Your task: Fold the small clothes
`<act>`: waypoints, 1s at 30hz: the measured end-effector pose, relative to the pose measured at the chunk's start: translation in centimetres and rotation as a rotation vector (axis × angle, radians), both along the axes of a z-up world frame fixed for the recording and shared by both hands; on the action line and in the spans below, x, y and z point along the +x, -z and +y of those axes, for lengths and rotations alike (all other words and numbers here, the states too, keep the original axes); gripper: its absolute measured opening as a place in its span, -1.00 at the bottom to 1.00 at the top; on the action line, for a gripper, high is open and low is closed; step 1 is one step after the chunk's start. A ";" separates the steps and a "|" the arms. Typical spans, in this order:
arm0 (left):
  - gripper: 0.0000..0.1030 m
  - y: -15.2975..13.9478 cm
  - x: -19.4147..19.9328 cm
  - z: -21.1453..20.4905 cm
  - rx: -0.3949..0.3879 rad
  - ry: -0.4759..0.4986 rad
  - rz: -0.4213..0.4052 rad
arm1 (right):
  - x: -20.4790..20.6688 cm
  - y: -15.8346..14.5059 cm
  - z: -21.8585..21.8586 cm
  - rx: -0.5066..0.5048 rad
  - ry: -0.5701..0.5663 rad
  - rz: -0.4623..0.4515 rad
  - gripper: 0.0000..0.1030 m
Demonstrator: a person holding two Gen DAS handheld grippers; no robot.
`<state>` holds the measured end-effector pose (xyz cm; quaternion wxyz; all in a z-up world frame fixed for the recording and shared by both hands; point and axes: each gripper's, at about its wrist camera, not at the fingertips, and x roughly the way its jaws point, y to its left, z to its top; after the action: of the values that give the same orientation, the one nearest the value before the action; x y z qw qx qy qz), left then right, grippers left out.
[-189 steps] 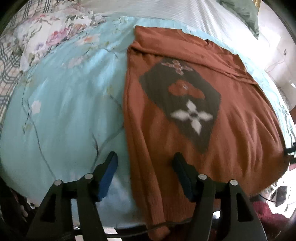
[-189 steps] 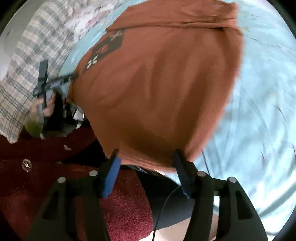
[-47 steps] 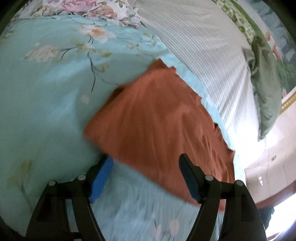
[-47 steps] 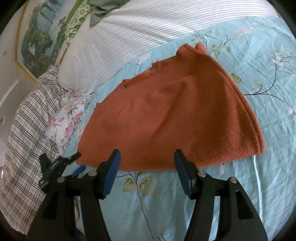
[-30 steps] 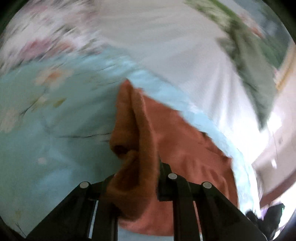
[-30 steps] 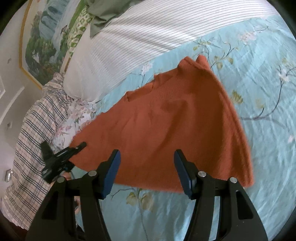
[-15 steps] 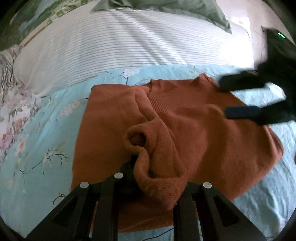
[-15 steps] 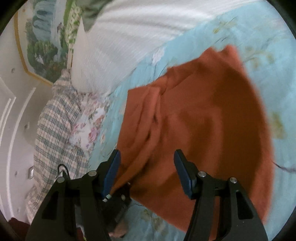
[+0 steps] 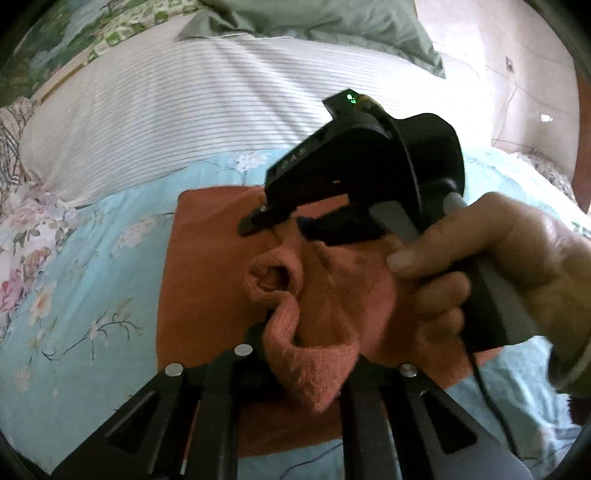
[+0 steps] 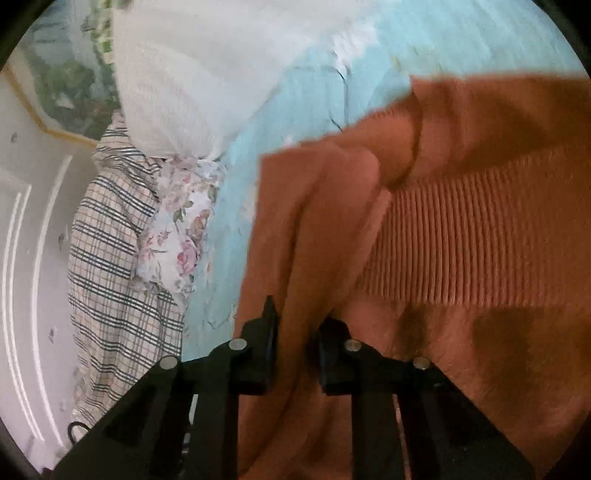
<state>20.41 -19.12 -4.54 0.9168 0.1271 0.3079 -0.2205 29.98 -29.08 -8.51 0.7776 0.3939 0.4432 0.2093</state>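
A rust-orange knit sweater (image 9: 207, 258) lies folded on the light-blue floral bedspread (image 9: 85, 295). My left gripper (image 9: 306, 354) is shut on the sweater's sleeve cuff (image 9: 310, 362), which bunches up between the jaws. My right gripper (image 9: 273, 225), held by a hand, reaches in from the right over the sweater's upper part. In the right wrist view the right gripper (image 10: 295, 332) is shut on a fold of the sweater (image 10: 461, 229); the ribbed band lies just to its right.
A white striped pillow (image 9: 207, 107) and a green pillow (image 9: 314, 22) lie behind the sweater. A floral pillow (image 10: 177, 236) and a plaid blanket (image 10: 110, 258) lie on the left side of the bed.
The left gripper closed on the sleeve cuff and drew it over the sweater. The right gripper moved in over the sweater's upper part and closed on a fold.
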 end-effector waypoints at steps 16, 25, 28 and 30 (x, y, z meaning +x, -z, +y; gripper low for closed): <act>-0.84 -0.3 -1.9 -11.8 -0.138 0.228 0.179 | -9.1 -2.1 -12.6 -0.224 0.142 0.003 -0.64; -0.73 1.5 -2.3 -14.1 -0.085 0.245 0.198 | -8.7 -1.5 -13.1 -0.325 0.126 0.012 -0.65; -0.63 1.2 -2.6 -13.6 -0.104 0.267 0.216 | -9.1 -1.1 -13.7 -0.303 0.152 0.005 -0.56; -0.14 1.0 -2.9 -12.7 -0.114 0.281 0.243 | -9.4 -1.3 -14.0 -0.299 0.175 0.008 -0.50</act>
<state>17.56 -31.80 -5.50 0.8388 0.0891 0.3824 -0.3772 20.62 -43.08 -7.23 0.8410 0.3119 0.4364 0.0708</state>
